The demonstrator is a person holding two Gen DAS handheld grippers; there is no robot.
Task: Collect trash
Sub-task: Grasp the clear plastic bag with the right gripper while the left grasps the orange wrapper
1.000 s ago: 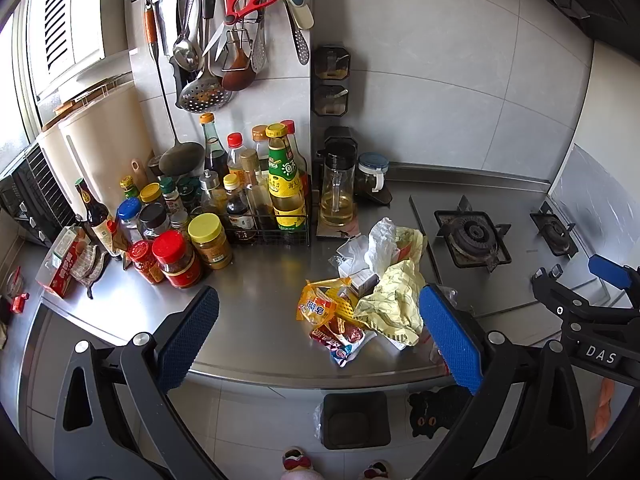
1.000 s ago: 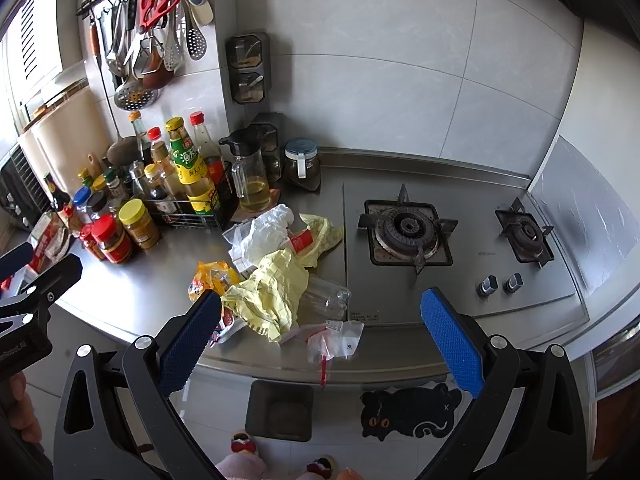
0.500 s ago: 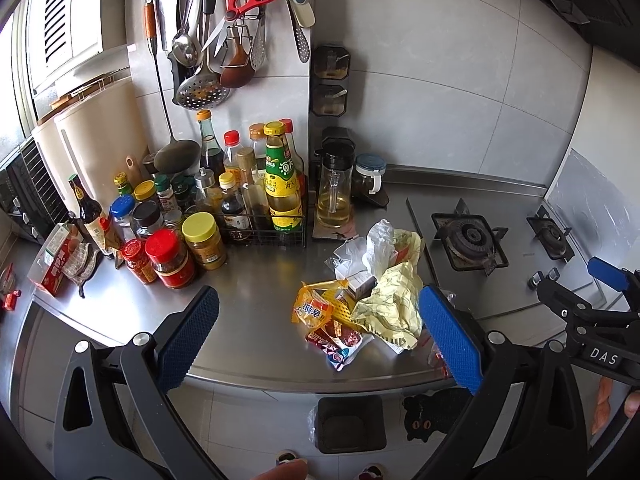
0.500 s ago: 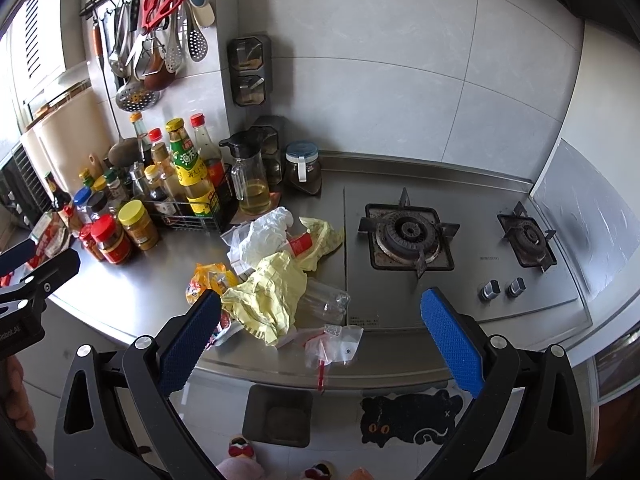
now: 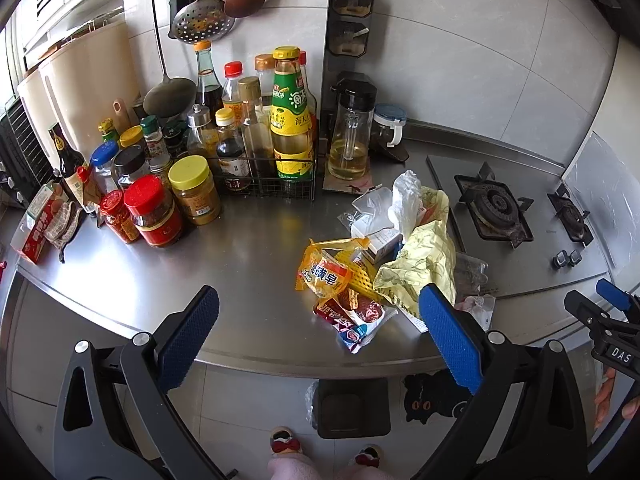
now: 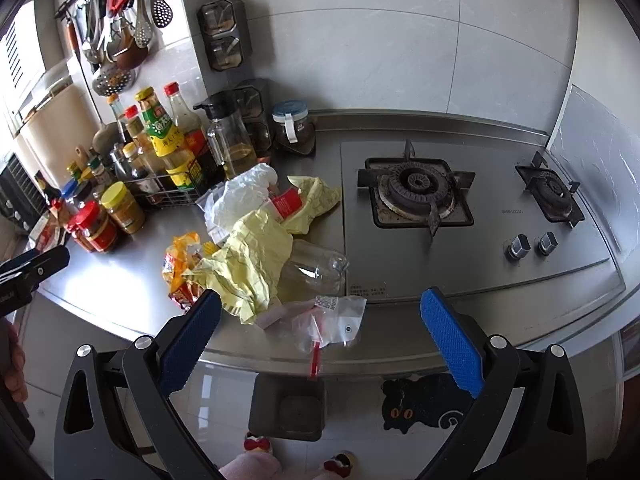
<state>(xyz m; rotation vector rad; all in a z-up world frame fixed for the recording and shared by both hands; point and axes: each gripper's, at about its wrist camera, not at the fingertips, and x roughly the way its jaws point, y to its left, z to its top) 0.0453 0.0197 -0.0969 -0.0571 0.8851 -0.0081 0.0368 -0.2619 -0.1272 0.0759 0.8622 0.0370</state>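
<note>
A heap of trash lies on the steel counter [image 5: 248, 264]: crumpled yellow paper [image 5: 424, 264] [image 6: 248, 260], a white plastic bag [image 5: 404, 196] [image 6: 240, 196], orange snack wrappers [image 5: 328, 272] [image 6: 180, 256], a red wrapper [image 5: 352, 316], a clear plastic bottle [image 6: 316, 268] and a clear zip bag [image 6: 332, 320] at the counter's front edge. A dark bin [image 5: 354, 408] [image 6: 288, 408] stands on the floor below. My left gripper [image 5: 316, 340] is open and empty, above the counter's front edge. My right gripper [image 6: 320, 340] is open and empty, just before the zip bag.
Sauce bottles in a wire rack [image 5: 272, 152], jars [image 5: 154, 216] and an oil jug [image 5: 352, 132] stand at the back left. A gas hob [image 6: 420, 196] with two knobs [image 6: 532, 246] lies to the right. Utensils [image 6: 116, 20] hang on the wall. A cat mat [image 6: 416, 404] lies on the floor.
Both grippers have moved closer to the counter and the trash heap, which now looks larger. Both stay open and empty.
</note>
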